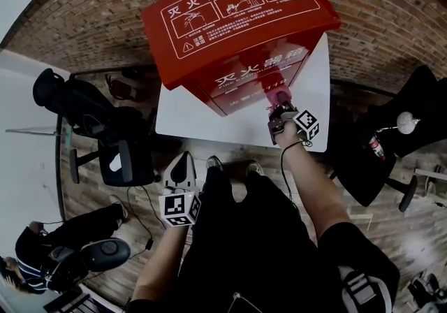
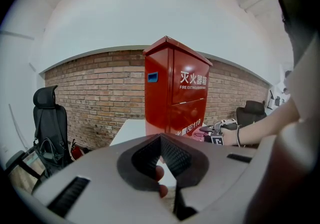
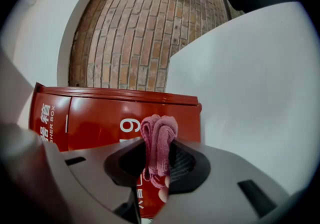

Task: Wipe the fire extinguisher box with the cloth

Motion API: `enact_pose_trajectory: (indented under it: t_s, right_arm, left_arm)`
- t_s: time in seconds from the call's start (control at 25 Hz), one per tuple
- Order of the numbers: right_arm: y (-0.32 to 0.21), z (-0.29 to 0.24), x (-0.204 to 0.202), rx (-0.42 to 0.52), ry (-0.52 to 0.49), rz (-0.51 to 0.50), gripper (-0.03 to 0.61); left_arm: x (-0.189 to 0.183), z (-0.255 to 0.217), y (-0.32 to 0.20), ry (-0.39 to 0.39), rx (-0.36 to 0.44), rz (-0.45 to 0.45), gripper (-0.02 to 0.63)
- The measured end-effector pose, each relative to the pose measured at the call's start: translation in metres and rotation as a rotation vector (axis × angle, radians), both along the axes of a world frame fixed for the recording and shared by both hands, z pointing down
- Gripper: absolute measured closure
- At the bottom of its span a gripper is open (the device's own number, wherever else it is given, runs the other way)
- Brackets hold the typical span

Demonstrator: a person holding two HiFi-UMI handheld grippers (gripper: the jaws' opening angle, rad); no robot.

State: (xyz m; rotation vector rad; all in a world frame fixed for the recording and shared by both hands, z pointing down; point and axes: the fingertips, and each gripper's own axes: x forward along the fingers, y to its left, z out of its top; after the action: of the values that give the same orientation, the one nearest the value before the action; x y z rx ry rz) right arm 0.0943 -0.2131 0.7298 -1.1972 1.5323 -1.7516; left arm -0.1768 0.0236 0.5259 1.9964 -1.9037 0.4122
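Note:
A red fire extinguisher box (image 1: 241,18) stands on a white table (image 1: 183,114). My right gripper (image 1: 279,105) is at the foot of the box's front face, shut on a bunched pink cloth (image 1: 274,98). In the right gripper view the cloth (image 3: 159,135) sticks out between the jaws of that gripper (image 3: 159,144), just in front of the red panel (image 3: 95,118). My left gripper (image 1: 183,165) hangs low, off the table's near edge, away from the box. In the left gripper view its jaws (image 2: 161,140) meet at the tip and hold nothing, and the box (image 2: 175,93) stands ahead.
A black office chair (image 1: 105,140) stands left of the table, and another dark chair (image 1: 412,119) stands right. A dark bag (image 1: 103,254) lies on the wooden floor at lower left. A brick wall (image 1: 105,18) runs behind the table.

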Motion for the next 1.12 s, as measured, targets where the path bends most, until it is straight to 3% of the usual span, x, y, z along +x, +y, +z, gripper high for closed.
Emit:
enact_pose_trajectory:
  t_s: [1.12]
  right_arm:
    - [0.003,-0.091,-0.012,0.072,-0.09,0.02,0.471]
  left_arm:
    - [0.005,-0.006,0.001,0.014,0.034,0.003,0.586]
